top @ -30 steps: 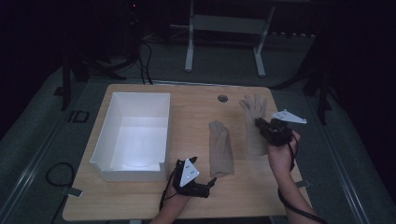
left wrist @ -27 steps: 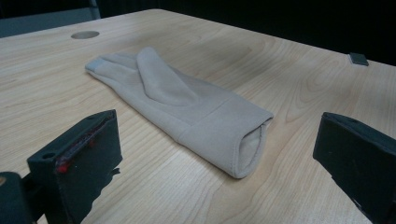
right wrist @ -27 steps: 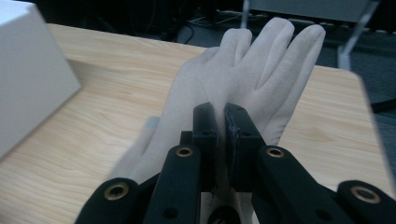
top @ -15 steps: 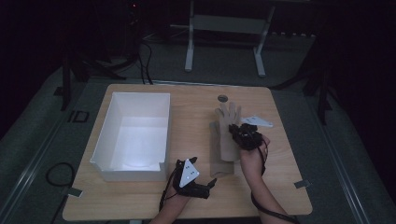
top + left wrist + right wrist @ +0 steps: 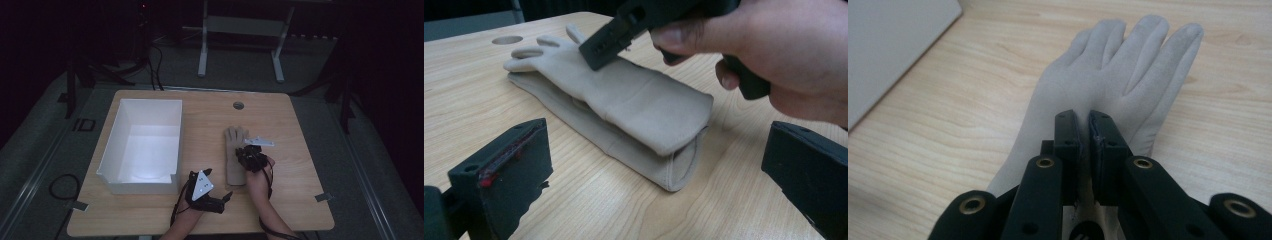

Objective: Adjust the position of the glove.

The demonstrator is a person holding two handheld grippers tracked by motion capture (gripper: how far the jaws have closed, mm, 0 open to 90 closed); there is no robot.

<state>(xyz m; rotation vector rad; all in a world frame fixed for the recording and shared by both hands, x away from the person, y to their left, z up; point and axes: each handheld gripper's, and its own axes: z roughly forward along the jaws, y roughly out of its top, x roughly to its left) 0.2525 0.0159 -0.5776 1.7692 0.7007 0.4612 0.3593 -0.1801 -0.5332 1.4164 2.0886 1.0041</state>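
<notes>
Our wooden tabletop (image 5: 300, 150), white box (image 5: 145, 142) at its left, two beige gloves (image 5: 235, 155) stacked flat right of the box, our right gripper (image 5: 248, 151) above them with jaws pressed together on nothing, our left gripper (image 5: 220, 200) near the front edge, jaws spread wide.

Matt beige cloth gloves (image 5: 624, 105) on a smooth, pale wood-grain table (image 5: 469, 100); matt white box (image 5: 145, 142).

A white open box (image 5: 142, 142) stands on the left part of the wooden table (image 5: 300, 150), a small round hole (image 5: 238, 105) is near the table's far edge, and behind it a grey metal stand (image 5: 240, 30) is on the dark floor.
</notes>
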